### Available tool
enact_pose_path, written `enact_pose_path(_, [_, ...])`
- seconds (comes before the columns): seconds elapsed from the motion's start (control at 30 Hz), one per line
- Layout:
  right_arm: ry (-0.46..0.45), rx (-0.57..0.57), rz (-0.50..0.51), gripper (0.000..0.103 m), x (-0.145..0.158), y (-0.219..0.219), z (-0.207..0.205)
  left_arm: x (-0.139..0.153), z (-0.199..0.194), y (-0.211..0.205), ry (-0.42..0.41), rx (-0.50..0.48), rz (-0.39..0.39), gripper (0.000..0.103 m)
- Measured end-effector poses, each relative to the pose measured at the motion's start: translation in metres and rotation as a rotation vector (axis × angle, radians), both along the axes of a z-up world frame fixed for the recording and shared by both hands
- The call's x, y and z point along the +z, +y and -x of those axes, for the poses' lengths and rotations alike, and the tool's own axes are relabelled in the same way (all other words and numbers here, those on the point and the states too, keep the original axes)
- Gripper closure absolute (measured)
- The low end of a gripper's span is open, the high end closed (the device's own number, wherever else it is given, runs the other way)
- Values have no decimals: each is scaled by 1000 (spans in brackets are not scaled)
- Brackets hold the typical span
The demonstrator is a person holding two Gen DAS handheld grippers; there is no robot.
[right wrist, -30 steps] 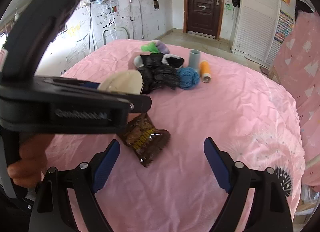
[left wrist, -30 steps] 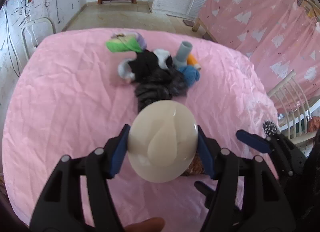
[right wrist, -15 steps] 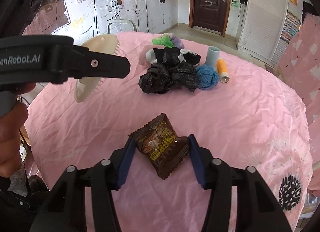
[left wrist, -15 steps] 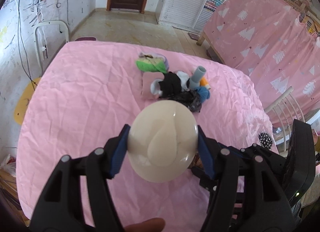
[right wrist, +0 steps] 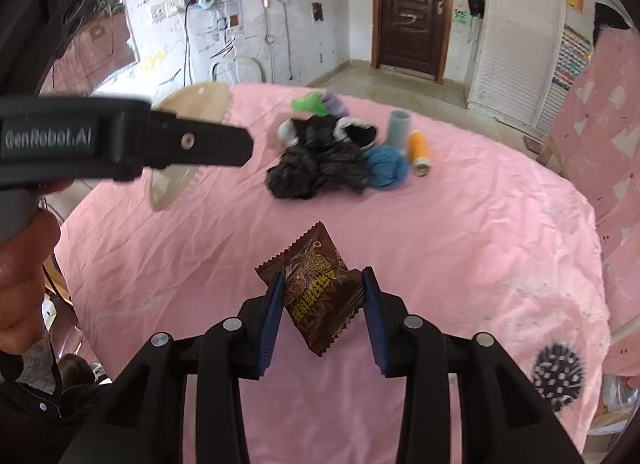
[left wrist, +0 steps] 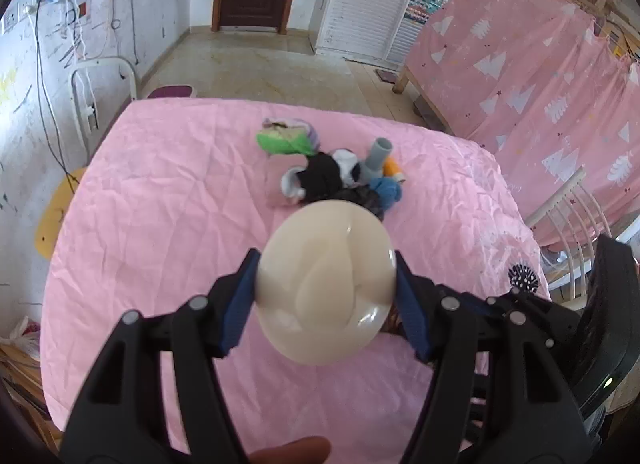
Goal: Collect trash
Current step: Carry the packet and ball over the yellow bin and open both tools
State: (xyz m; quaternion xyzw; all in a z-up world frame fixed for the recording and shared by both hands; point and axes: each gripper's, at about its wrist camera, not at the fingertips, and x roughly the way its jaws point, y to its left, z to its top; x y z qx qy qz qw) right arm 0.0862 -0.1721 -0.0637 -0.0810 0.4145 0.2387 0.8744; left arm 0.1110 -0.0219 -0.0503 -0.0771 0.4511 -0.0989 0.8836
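My left gripper (left wrist: 326,296) is shut on a cream plastic dustpan (left wrist: 326,282), held above the pink table; the pan also shows in the right wrist view (right wrist: 180,144) at the left, behind the left gripper's arm. My right gripper (right wrist: 322,312) is shut on a brown snack wrapper (right wrist: 316,292) and holds it just above the pink cloth (right wrist: 480,244). A crumpled black plastic bag (right wrist: 316,172) lies further back in the pile.
Behind the wrapper a pile holds a blue yarn ball (right wrist: 386,166), an orange spool (right wrist: 418,150), a grey tube (right wrist: 398,128), black-and-white socks (right wrist: 352,132) and a green cloth (right wrist: 308,104). A white chair (left wrist: 568,224) stands at the table's right edge.
My right gripper moved onto the wrapper, closed on it and lifted it off the cloth. My left gripper rose and pulled back with the dustpan.
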Motion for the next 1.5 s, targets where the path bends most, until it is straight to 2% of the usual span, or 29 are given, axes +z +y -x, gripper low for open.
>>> enact_pose_path(0.3, [-47, -127, -27, 75, 17, -64, 1, 13, 1, -44, -23, -46, -40, 41])
enact_pose_path(0.83, [-92, -346, -93, 75, 19, -200, 6, 23, -4, -178, -41, -211, -136, 41])
enact_pose_path(1.0, [-87, -424, -96, 75, 7, -246, 9, 22, -4, -218, -47, -253, -164, 41])
enact_pose_path(1.13, [-67, -495, -97, 75, -8, -283, 12, 23, -4, -246, -49, -291, -152, 41])
enact_pose_path(1.5, [-14, -579, -121, 75, -40, -330, 14, 18, -12, -322, -21, -389, -107, 41])
